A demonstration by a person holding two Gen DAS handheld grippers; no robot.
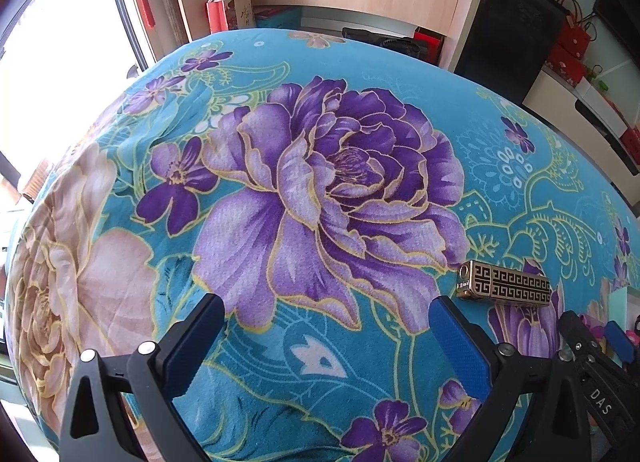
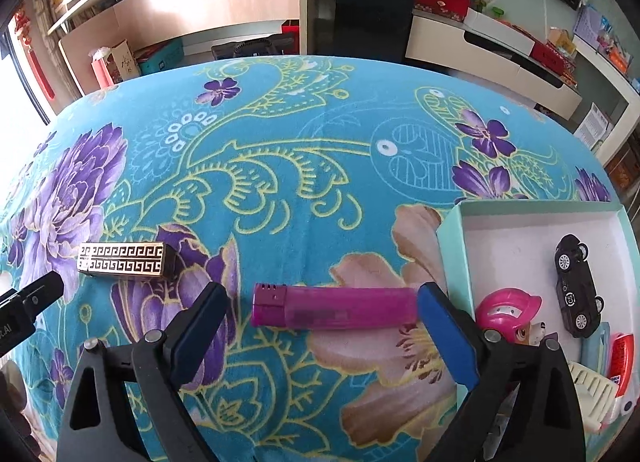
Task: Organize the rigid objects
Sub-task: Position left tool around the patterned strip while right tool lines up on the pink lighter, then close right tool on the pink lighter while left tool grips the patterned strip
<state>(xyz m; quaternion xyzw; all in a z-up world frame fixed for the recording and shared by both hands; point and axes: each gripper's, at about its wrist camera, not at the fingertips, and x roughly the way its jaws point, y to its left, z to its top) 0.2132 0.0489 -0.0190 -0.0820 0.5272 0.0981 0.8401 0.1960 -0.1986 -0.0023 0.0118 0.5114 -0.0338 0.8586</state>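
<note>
Right tongs [image 2: 320, 326]: jaws wide apart, nothing clamped. Pink lighter [image 2: 334, 309] lies flat on the floral cloth [image 2: 280, 165] between them, crosswise; its far end sits very close to the right pad, contact not clear. Print on the lighter's side is blurred, unreadable.

Gold lighter [image 2: 122, 260] with a black key pattern lies on the cloth left of the pink one, well apart from it. From the left wrist it shows just beyond the left tongs' right finger.

Left tongs [image 1: 326, 326]: jaws apart, empty, over bare cloth.

Box [image 2: 452, 238], pale green rim, white inside, sits right of the pink lighter. Inside: black toy car [image 2: 576, 286], pink helmet figure [image 2: 508, 312] partly hidden behind the right finger. More items at the lower right are cut off and hard to make out. The surface under the cloth is hidden throughout.
</note>
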